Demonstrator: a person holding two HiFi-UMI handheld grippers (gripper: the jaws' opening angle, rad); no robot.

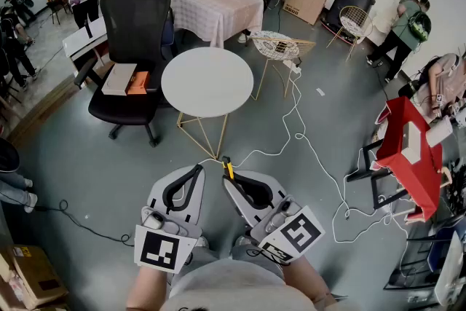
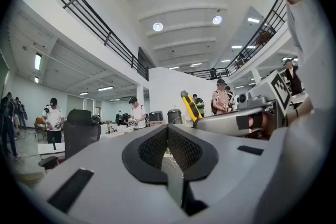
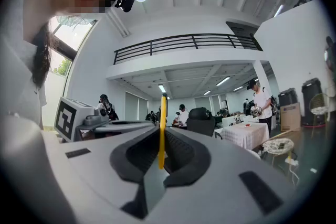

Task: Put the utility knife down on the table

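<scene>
Utility knife [image 1: 228, 170] clamped thin-edge-on between right gripper [image 1: 230, 183] fingers, low by the person's body, well apart from the round white bench [image 1: 207, 81] | left gripper [image 1: 195, 172] fingers together, empty | risk: narrow hold might let the knife pivot or slip; an early release would drop it on the floor [image 1: 95, 156].

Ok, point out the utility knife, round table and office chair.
utility knife [image 3: 162, 134]: right gripper view, yellow body.
round table [image 1: 207, 81]: head view, bare top.
office chair [image 1: 135, 22]: head view, backrest.
</scene>
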